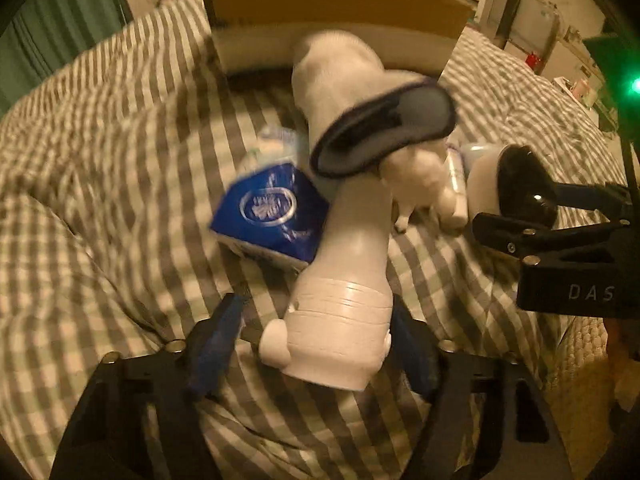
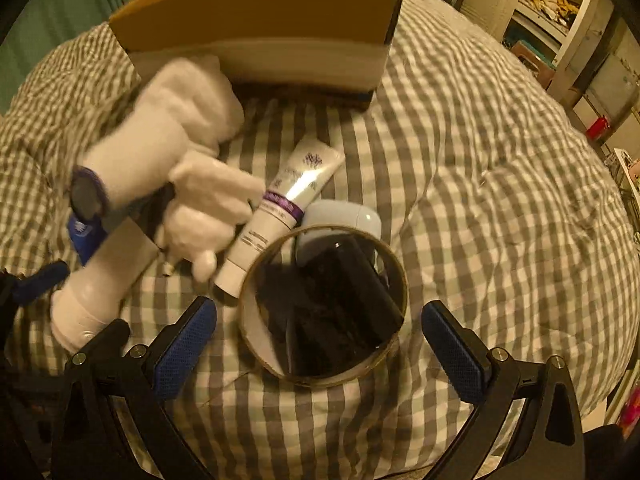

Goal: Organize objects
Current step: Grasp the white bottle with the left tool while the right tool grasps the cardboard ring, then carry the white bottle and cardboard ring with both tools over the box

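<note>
Blue-padded jaws of the left gripper (image 1: 316,344) straddle the white bottle's (image 1: 344,280) base without clear contact; its long axis runs away toward the far cardboard box (image 1: 340,12). Right gripper (image 2: 316,348) jaws stand open around the tape roll (image 2: 324,308) on the bed (image 2: 480,160).

A tall white plastic bottle (image 1: 344,280) lies tilted between the left gripper's (image 1: 320,336) blue pads, its ridged base nearest the camera. Beyond it a white plush toy (image 1: 340,80) with a dark-rimmed ear sprawls over a blue tissue pack (image 1: 268,208). Between the right gripper's (image 2: 316,344) spread fingers stands a round cardboard tube (image 2: 324,308) holding dark items, with a white-and-purple cream tube (image 2: 280,208) just beyond it.
</note>
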Tool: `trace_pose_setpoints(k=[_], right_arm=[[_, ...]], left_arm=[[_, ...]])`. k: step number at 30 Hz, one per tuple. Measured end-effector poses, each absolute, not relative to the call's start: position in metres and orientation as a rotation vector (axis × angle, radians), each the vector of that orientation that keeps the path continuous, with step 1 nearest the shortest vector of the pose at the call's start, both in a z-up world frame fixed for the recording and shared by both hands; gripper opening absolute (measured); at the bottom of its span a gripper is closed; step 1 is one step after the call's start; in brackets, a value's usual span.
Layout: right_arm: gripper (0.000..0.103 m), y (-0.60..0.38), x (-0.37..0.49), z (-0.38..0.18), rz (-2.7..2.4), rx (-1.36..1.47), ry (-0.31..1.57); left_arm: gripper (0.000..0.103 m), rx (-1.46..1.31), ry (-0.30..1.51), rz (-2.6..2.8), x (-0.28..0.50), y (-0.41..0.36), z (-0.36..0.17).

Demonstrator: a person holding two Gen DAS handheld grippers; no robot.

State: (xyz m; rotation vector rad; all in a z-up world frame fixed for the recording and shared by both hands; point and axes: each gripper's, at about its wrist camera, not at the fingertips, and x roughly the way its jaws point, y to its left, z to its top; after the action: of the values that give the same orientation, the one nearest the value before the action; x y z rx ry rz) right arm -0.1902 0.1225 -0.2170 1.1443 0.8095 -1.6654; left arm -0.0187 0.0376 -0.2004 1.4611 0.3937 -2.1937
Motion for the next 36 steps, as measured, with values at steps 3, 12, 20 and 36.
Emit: trace_pose_setpoints(k=[3, 12, 20, 36], right_arm=[[0.103, 0.123, -0.198, -0.227, -1.678, 1.168, 0.806], [0.081, 0.125, -0.201, -0.225, -1.671, 1.148, 0.755], [0.080, 0.131, -0.192, -0.183, -1.724, 1.040, 0.728], [0.080, 0.131, -0.167, -0.114, -1.757, 0.829, 0.636]], left_arm=[[0.067, 1.447, 0.393, -2.202, -0.019, 0.039, -0.200], [0.066, 1.422, 0.412, -2.207, -0.014, 0.040, -0.187], [0.066, 1.364, 0.380, -2.244, -0.011, 0.050, -0.165], [0.066, 1.163, 0.395, -2.282, -0.005, 0.036, -0.117]])
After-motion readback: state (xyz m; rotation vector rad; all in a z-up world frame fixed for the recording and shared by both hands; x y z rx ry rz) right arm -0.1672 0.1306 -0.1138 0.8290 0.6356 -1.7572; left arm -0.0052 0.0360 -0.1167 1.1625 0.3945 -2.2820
